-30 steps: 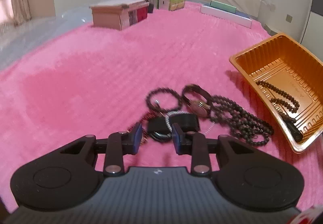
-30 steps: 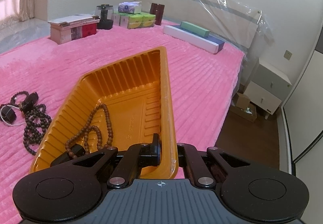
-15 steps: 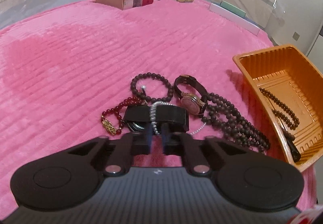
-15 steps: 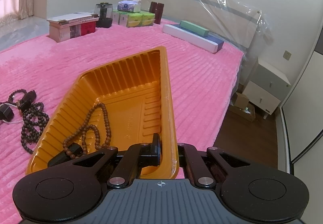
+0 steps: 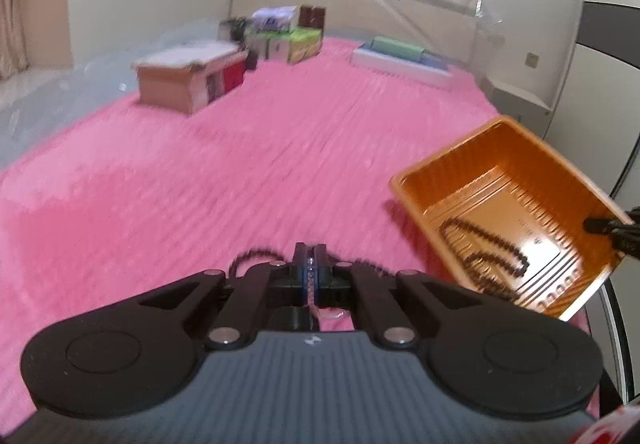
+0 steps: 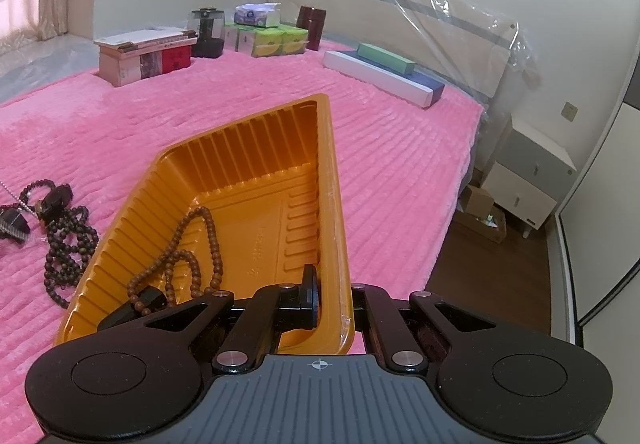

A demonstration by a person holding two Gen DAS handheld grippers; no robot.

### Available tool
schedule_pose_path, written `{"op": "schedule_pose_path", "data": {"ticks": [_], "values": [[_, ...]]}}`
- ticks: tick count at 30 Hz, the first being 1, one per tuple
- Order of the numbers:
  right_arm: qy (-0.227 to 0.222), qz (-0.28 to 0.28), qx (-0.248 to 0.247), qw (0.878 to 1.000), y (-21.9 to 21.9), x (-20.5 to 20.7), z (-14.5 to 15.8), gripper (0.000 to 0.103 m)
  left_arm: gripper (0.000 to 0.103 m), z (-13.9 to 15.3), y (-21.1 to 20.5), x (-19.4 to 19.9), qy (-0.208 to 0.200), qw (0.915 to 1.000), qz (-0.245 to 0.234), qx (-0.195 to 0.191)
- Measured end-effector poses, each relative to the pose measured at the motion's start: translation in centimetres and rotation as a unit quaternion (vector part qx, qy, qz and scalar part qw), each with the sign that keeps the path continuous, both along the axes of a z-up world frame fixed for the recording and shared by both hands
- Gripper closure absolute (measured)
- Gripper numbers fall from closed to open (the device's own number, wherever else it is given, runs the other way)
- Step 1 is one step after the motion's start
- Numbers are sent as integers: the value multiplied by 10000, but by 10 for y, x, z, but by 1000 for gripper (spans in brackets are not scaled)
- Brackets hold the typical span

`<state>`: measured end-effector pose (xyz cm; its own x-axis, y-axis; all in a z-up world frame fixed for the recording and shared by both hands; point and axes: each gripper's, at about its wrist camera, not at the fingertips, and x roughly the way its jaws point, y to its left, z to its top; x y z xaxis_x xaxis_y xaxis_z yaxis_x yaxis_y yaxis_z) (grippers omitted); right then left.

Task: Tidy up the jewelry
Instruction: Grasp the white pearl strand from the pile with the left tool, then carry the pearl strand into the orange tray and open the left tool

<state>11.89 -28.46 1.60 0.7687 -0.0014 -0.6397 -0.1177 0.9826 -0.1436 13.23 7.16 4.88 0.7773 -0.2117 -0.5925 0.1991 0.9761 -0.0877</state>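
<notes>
The jewelry sits in two lots: a string of brown beads [image 6: 188, 260] already lies on the floor of the orange tray [image 6: 256, 147], while a heap of dark beads [image 6: 68, 248] and a dark watch or bracelet [image 6: 56, 197] lie on the pink blanket [image 6: 120, 115] just beside the tray's left wall. The left gripper [image 5: 310, 272] has its jaws pinched nearly together on something thin and pale; a little silvery chain [image 5: 314, 310] shows in the slit between the pads, though blur makes it hard to say more about it. Its jaws have just been closing on that piece, so the step in hand looks like carrying one more item from the heap to the tray. The right gripper [image 6: 334, 300] is clamped on the tray's near rim, one finger [image 6: 308, 296] inside the wall and the other outside, and the tray sits tipped with its open side toward the heap. Next the chain needs carrying across over the tray's raised edge, high enough that the dangling end clears it, then letting go above the tray floor while the right side holds the tray steady. A thin chain could slip out or snag on the beads left behind.
</notes>
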Motion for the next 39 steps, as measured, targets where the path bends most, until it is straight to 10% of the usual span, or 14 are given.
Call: {"op": "schedule_pose_path", "data": {"ticks": [22,39], "values": [[-56,33,10,10000,1,-3,4,99,101,119,-43,-5,-1302,9875,-820,350],[-65,44,11,10000,0,-2,4,99,101,143,-107,9,-1448,9740,-1709,331]]}}
